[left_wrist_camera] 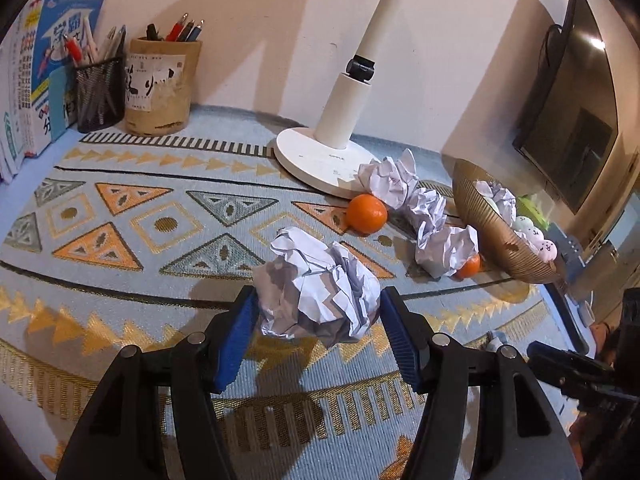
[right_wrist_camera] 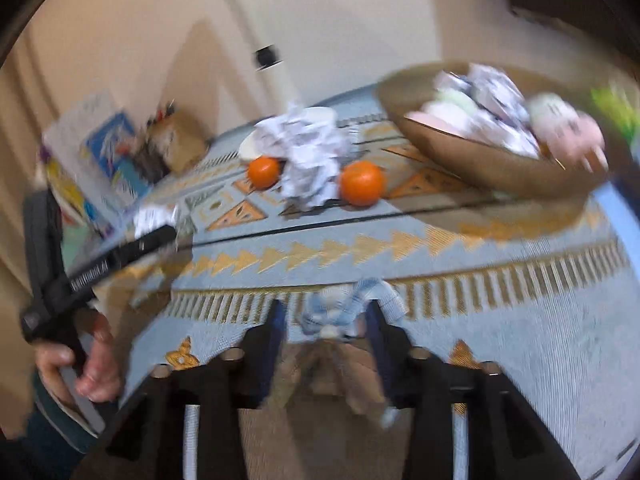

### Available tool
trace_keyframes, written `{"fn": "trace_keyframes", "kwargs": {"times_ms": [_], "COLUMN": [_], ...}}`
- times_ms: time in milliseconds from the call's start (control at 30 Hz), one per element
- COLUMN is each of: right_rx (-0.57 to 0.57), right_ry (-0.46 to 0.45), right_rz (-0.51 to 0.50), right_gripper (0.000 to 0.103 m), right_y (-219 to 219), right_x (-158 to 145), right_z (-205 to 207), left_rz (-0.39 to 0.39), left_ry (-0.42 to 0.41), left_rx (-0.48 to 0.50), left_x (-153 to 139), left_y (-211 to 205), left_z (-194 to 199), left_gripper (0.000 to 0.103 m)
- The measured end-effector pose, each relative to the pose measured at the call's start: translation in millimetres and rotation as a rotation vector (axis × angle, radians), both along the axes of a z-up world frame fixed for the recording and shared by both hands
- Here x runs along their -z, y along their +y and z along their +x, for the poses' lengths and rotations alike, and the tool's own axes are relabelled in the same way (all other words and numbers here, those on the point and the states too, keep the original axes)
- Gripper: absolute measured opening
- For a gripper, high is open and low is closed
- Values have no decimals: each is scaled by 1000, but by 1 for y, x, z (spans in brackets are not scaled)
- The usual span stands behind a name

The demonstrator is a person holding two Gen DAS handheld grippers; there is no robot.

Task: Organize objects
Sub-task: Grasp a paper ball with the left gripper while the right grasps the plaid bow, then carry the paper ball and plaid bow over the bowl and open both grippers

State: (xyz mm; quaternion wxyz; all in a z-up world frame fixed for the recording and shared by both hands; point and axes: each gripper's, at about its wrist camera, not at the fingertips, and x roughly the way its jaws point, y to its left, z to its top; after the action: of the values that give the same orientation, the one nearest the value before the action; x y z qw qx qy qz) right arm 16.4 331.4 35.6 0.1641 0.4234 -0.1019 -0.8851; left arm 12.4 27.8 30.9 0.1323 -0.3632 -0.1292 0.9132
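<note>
My left gripper is shut on a crumpled white paper ball, its blue pads pressed against both sides, just above the patterned cloth. More paper balls lie by the lamp base with two oranges. A gold bowl at the right holds another paper ball and pastel soft toys. In the blurred right wrist view, my right gripper stands open at the table's edge. A pale cloth tassel shows in the gap, and the pads do not press on it. The oranges and bowl lie ahead.
A white lamp base stands at the back centre. A mesh pen cup, a bamboo pen holder and upright books fill the back left. A dark screen hangs at the right. A hand holds the left gripper.
</note>
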Motion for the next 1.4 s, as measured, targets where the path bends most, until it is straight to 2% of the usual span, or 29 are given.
{"fn": "trace_keyframes", "kwargs": {"times_ms": [67,200,367,400,533,567,700,867,967,1100,1233,1400], "right_rx": [1,-14,34,37,65,46,40,78,148,266,366,396], "right_ry": [3,-10,-42,-37,-12,-2,6,111,216,347,383,331], "right_rz": [4,81,165,185,292,284,255,232,253,269,232,169], "right_gripper": [64,67,66,64,25,20,19,19,19,19,19,19], "right_y": [2,-13,-27,-31,-41,-44,-40,-12,15,57,99,133], "right_x": [-4,0,12,12,15,15,11,-34,-78,-137,-167,-164], "right_z": [5,12,8,7,7,9,14,27,25,13,-19,-74], "left_rz": [6,11,12,10,-19,-29,-60,-47,-23,-11,-18,-30], "left_ry": [0,-8,-11,-10,-1,3,55,153,207,260,230,120], "left_rx": [3,9,12,12,5,14,60,163,234,313,359,387], "left_x": [0,1,1,1,-1,-3,-26,-88,-124,-155,-149,-109], "left_y": [-1,-1,0,0,3,6,21,58,89,139,181,217], "left_z": [0,0,0,0,2,3,10,-5,-26,-56,-94,-139], "left_gripper": [60,60,60,60,60,60,60,60,60,60,61,62]}}
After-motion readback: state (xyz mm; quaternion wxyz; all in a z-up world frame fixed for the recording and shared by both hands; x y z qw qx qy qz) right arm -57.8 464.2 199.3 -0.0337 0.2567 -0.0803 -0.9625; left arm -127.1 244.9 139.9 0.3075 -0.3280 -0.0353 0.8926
